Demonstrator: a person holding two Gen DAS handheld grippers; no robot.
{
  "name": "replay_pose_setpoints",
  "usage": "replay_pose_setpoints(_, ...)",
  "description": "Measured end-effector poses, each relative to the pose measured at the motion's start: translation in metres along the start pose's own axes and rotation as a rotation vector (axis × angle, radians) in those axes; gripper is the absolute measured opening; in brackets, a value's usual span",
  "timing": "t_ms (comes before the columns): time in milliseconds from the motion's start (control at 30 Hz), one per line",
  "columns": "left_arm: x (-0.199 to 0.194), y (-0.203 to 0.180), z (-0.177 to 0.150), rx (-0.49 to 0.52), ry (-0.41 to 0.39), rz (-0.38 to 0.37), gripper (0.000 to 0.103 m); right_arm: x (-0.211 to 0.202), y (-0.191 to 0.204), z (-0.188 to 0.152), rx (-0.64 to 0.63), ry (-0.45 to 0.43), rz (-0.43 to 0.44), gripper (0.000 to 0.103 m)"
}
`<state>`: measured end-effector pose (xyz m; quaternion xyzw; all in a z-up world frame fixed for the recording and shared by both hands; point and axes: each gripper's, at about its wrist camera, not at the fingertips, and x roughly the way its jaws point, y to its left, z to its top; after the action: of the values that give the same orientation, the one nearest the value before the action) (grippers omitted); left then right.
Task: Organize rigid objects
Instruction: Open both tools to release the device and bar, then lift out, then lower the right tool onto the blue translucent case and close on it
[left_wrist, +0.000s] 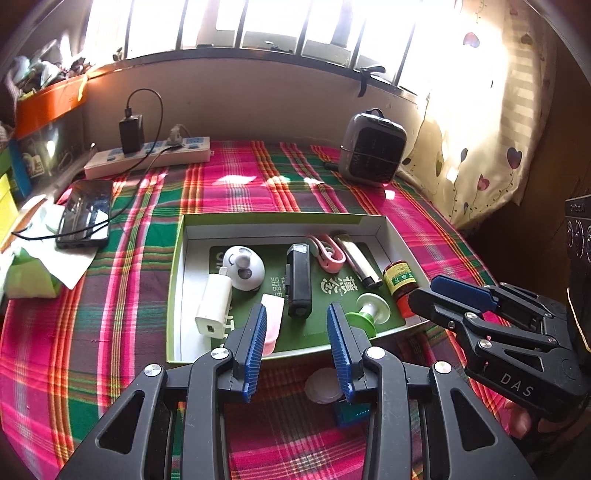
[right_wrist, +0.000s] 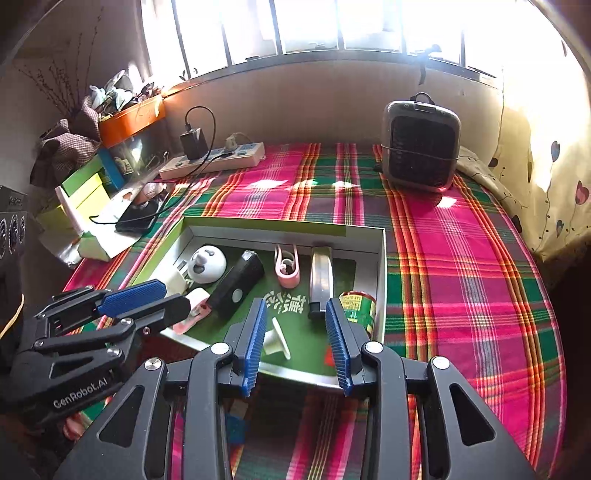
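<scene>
Plaid cloth (left_wrist: 122, 332) in pink and green covers the surface below a bright barred window. Left wrist view: the left gripper (left_wrist: 296, 345) hovers at the near rim of the shallow box (left_wrist: 176, 295), fingers spread wide and holding nothing. Inside the box lie a white charger (left_wrist: 214, 302), a round white gadget (left_wrist: 244, 267), a black rectangular device (left_wrist: 298, 280), a pink clip (left_wrist: 327, 253), a metal lighter (left_wrist: 360, 264), a small green-labelled bottle (left_wrist: 399, 286) and a white-and-green spool (left_wrist: 371, 312). One white disc (left_wrist: 323, 386) lies on the cloth outside the box, between the fingers. Right wrist view: the right gripper (right_wrist: 297, 345) also stands wide and empty over the near rim, with the spool (right_wrist: 279, 338) between its fingers. Judged handling: all items appear light and rigid; the bottle and lighter look smooth and may slip, so grip them across the body.
</scene>
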<state>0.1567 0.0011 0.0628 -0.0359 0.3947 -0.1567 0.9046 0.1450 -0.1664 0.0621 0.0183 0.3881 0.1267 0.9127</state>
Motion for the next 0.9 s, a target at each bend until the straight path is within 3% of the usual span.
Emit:
replay_pose_setpoints(433,-0.034,0.022,-0.047,-0.088,-0.013,-0.001,0.033,0.002,0.034,-0.049,-0.058,0.072,0.083,0.039)
replay_pose_setpoints(667,-0.035,0.031,-0.064,-0.113,0.014,-0.004,0.033,0.016,0.05,-0.052,-0.085,0.092,0.071,0.039)
replay_pose_setpoints(900,-0.033,0.035,-0.07,-0.118,0.028,-0.008,0.033,0.025,0.061,-0.053,-0.119,0.104,0.116,0.039)
